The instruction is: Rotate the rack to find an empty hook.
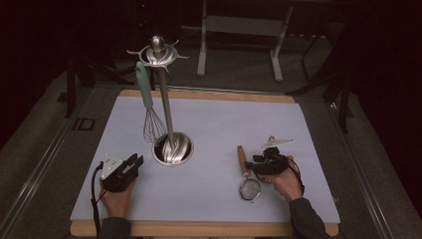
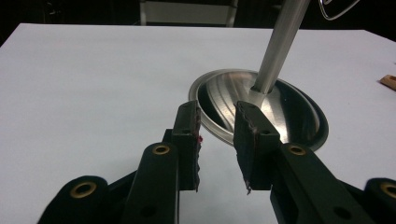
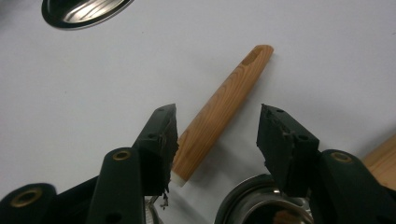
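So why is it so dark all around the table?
High view: light falls on the white table, the room behind stays black. Left gripper view: glare streaks the metal base. Right gripper view: the strainer rim is blurred; the wooden handle is sharp.

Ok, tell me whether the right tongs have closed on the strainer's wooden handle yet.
No, in the right gripper view the right tongs stand open, with the light-brown wooden strainer handle lying between the jaws, ungripped.

Right gripper [image 1: 260,162] beside strainer [image 1: 246,175] handle.
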Motion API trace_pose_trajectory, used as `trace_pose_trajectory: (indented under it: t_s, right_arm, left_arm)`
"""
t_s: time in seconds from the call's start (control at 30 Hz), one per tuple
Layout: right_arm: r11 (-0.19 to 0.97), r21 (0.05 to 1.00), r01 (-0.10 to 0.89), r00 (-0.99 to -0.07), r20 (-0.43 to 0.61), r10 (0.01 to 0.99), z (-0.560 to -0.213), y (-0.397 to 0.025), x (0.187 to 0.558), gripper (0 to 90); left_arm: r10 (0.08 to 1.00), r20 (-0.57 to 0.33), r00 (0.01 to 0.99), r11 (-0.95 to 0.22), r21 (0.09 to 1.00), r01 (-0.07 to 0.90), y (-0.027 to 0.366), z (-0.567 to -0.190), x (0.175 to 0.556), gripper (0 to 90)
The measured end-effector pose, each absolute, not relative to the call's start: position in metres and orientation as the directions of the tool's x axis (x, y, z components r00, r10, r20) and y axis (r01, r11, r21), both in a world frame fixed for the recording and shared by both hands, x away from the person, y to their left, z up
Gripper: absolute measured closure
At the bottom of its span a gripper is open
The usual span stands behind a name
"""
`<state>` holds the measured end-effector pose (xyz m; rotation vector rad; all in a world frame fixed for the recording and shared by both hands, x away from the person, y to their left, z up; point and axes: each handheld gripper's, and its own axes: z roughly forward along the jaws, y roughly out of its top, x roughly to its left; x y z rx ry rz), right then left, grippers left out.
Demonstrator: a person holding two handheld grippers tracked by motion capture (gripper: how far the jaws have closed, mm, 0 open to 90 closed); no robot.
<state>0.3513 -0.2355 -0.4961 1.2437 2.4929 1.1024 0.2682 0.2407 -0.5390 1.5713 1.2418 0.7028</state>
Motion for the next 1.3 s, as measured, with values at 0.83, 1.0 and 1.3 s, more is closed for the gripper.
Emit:
trace_pose_trajectory:
  t_s: [0.83,1.0,1.3]
  right_arm:
    - [0.437,0.59,0.679,-0.65,0.209,0.73,-0.514,-0.219,0.356,49.7]
    - [0.434,0.584,0.686,-0.646,0.214,0.733,-0.515,-0.216,0.357,50.3]
    - [0.481,0.558,0.676,-0.668,0.189,0.719,-0.516,-0.203,0.361,53.2]
  left_arm:
    - [0.941,-0.119,0.316,-0.01,0.926,0.377,0.24,-0.539,0.268,70.5]
    - [0.941,-0.119,0.317,-0.01,0.926,0.378,0.241,-0.539,0.268,70.4]
    - [0.941,-0.124,0.316,-0.005,0.926,0.379,0.241,-0.539,0.268,69.6]
